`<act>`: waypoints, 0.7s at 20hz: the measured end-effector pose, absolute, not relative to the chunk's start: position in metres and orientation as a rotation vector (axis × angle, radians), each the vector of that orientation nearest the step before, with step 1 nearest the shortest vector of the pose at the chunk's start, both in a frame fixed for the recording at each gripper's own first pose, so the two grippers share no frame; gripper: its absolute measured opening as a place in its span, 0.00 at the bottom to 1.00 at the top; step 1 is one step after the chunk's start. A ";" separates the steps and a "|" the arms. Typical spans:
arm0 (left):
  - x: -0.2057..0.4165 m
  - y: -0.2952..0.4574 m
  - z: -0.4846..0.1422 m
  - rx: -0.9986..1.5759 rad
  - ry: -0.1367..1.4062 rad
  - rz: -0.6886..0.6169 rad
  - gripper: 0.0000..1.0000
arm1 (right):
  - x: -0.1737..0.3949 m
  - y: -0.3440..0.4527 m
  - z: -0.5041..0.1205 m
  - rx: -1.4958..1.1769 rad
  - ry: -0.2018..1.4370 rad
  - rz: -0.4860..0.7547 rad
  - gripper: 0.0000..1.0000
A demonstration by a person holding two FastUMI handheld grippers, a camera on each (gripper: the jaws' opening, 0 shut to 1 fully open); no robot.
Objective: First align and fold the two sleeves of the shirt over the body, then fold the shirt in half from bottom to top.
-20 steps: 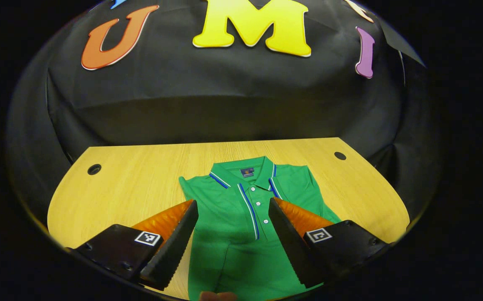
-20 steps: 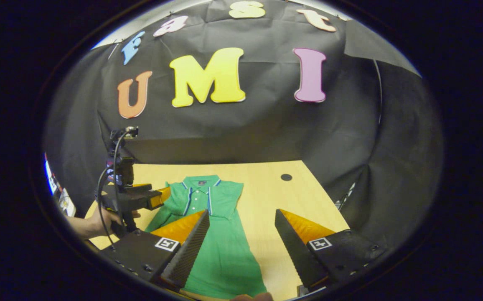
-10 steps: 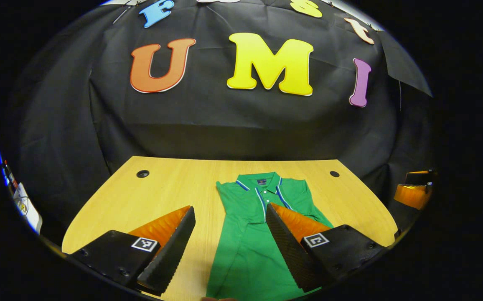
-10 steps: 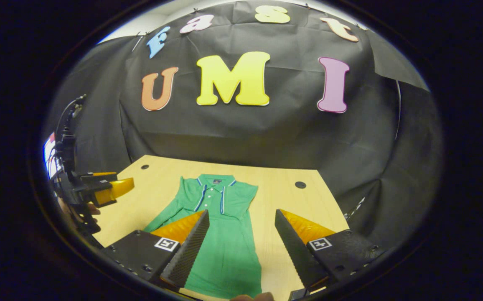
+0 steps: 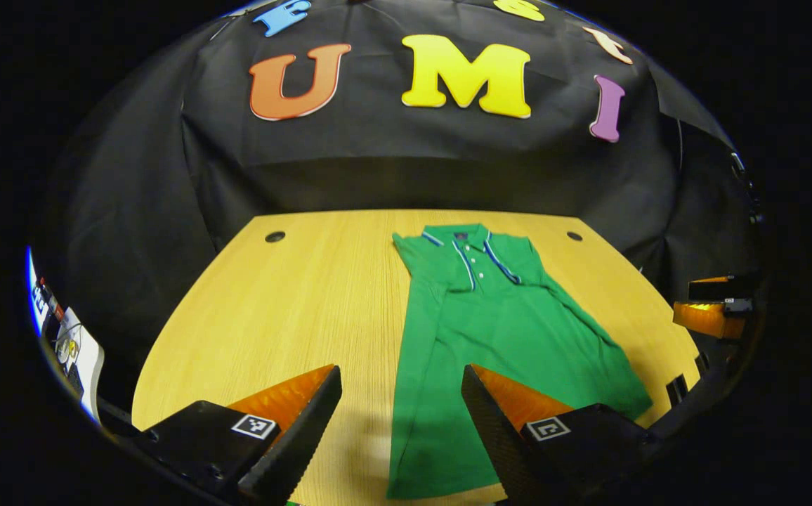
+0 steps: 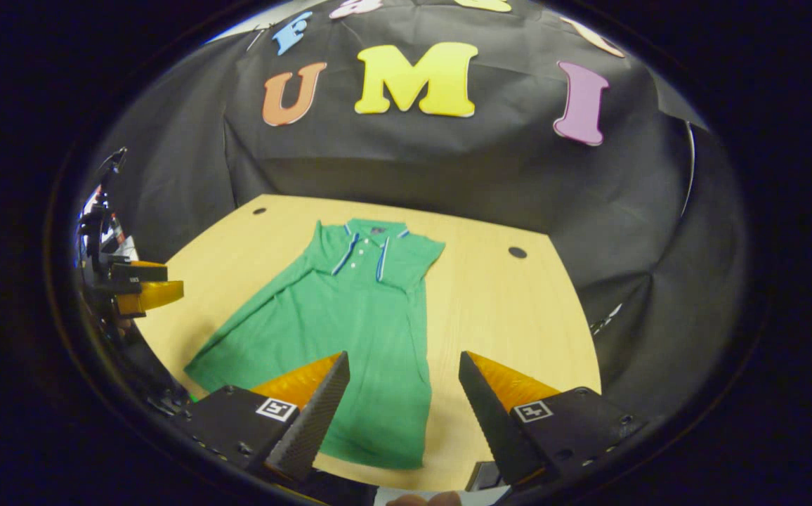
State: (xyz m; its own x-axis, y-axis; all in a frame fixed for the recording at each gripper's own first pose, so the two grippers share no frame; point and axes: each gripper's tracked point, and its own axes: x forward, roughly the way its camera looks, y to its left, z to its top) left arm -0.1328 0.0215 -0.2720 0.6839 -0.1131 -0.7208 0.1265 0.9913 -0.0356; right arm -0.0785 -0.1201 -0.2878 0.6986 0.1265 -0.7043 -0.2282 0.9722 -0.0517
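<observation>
My left gripper is spread wide, nothing betw the fingers, above the near table edge. Right gripper same, spread, nothing held. Green shirt flat on table, hem near, collar far, both sleeves folded in over the body. Cable holes at far corners.

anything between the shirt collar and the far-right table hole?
Nothing: in the right gripper view, bare wooden table separates the green polo shirt from the hole.
</observation>
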 end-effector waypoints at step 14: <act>-0.213 0.032 -0.375 -0.044 1.222 -0.109 1.00 | -0.159 -0.157 -0.426 -0.130 1.192 0.128 0.97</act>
